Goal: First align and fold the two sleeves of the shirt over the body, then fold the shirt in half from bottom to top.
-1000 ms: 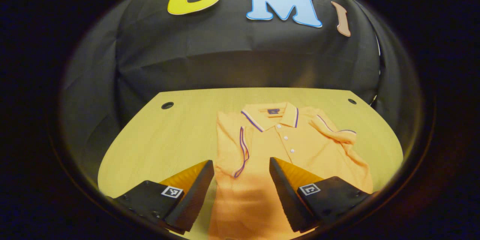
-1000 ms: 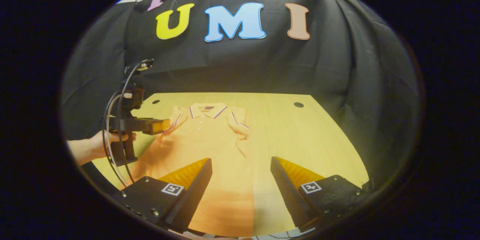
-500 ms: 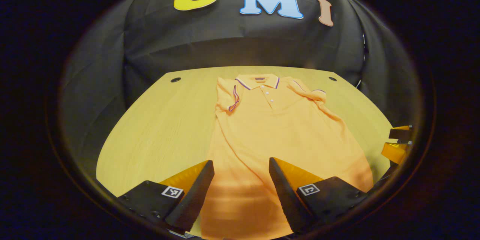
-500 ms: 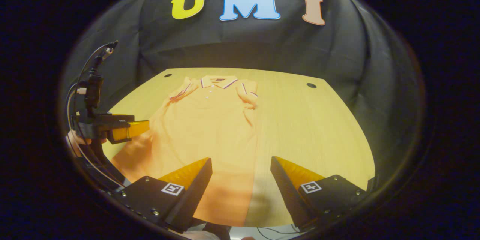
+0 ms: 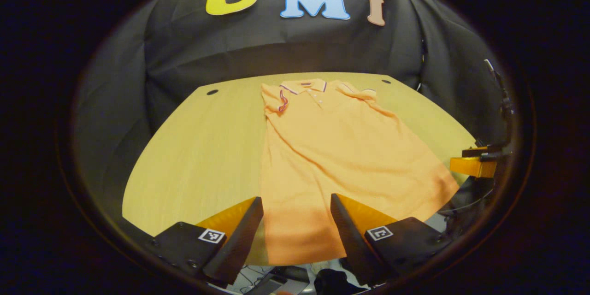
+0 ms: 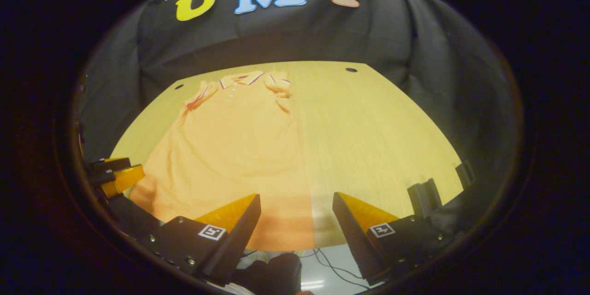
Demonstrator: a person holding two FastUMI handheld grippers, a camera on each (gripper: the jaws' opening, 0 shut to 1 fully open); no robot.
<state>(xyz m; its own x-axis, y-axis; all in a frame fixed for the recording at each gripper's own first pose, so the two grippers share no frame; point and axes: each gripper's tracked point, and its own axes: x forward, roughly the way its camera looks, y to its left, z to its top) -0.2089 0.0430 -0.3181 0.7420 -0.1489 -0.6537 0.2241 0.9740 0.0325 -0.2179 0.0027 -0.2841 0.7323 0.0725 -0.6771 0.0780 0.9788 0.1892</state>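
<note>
An orange polo shirt lies flat on the wooden table, collar at the far end and hem at the near edge. Both short sleeves are folded in over the body. My left gripper hangs open above the hem's left part, touching nothing. In the right gripper view the shirt lies left of centre, and my right gripper stands open over the hem's right corner. Each gripper also shows at the edge of the other's view: the right gripper, the left gripper.
Bare table stretches right of the shirt. Two small round holes sit near the far corners. Black clamps stick up at the front right edge. Cables lie on the floor below the front edge.
Both grippers have drawn back from the shirt's upper part to the table's front edge and now hover over the hem. The shirt has not moved; both stay open.
</note>
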